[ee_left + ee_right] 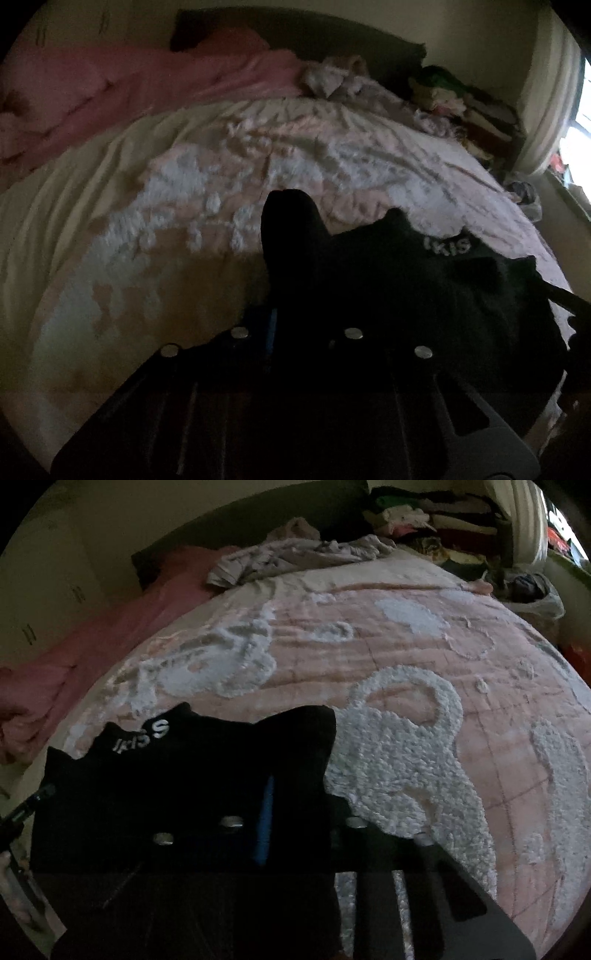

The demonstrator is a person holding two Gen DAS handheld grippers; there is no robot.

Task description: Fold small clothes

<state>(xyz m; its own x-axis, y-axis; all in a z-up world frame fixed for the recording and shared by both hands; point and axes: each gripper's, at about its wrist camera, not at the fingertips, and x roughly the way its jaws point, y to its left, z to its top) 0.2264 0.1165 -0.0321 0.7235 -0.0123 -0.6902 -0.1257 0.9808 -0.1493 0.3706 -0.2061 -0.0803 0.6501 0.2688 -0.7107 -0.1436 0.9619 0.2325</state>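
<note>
Left gripper (295,229) – clamped on black garment (424,280) | right gripper (295,746) – clamped on same garment | pink-and-white bedspread (406,657) beneath, ahead of both

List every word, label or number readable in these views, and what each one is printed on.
"KIS": white letters on the black garment in the left wrist view, a first letter cut off.
"S": the only clear letter of the same print on the garment in the right wrist view; the rest is blurred.
Nothing else is readable.
</note>
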